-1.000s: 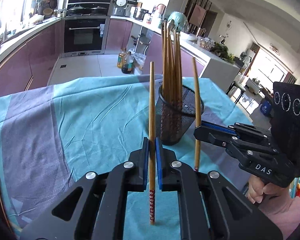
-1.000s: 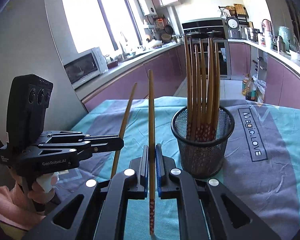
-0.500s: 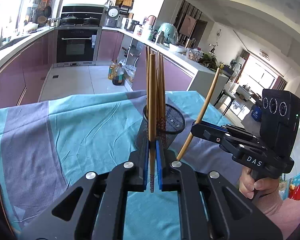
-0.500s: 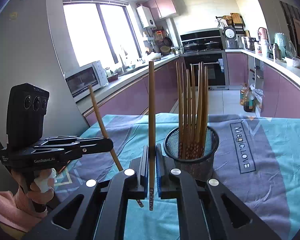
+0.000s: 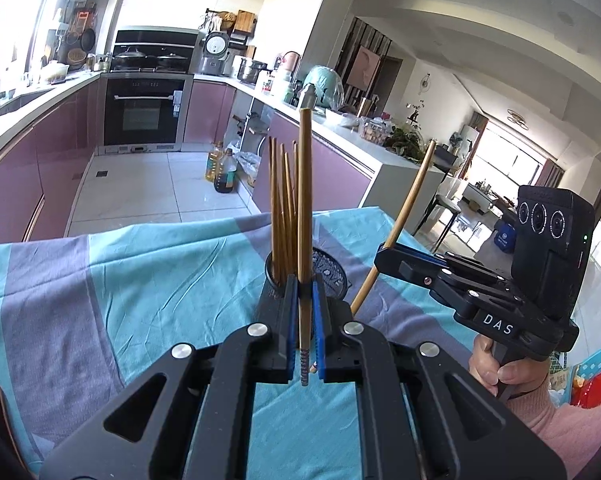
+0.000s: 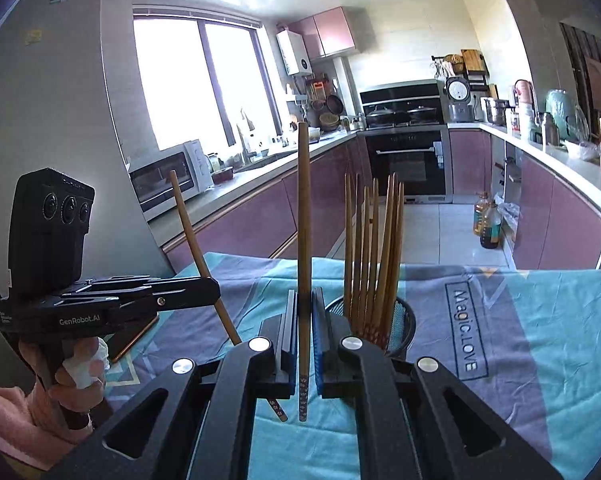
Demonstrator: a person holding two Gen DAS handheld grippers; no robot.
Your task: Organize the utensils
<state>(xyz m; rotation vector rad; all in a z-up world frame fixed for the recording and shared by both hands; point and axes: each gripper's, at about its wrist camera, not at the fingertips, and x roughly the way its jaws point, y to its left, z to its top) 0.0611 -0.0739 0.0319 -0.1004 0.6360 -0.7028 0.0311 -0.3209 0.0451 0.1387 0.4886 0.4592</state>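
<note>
A black mesh holder (image 6: 400, 322) with several wooden chopsticks (image 6: 374, 248) stands on the teal and grey cloth; it also shows in the left wrist view (image 5: 328, 270), partly hidden by my fingers. My left gripper (image 5: 304, 312) is shut on one upright chopstick (image 5: 304, 200), raised above the cloth just in front of the holder. My right gripper (image 6: 304, 332) is shut on another upright chopstick (image 6: 303, 220), raised left of the holder. Each gripper appears in the other's view, its chopstick tilted: the right gripper (image 5: 384, 260), the left gripper (image 6: 212, 294).
The table is covered by the teal and grey cloth (image 5: 148, 280), printed "Magic LOVE" (image 6: 464, 328). A dark flat object (image 6: 134, 338) lies at the table's left edge. Kitchen counters, an oven (image 5: 144, 114) and oil bottles (image 5: 222, 174) on the floor lie beyond the table.
Both grippers have lifted their chopsticks up off the cloth, and the cameras now look higher. The holder looks lower and closer to my fingers in both views.
</note>
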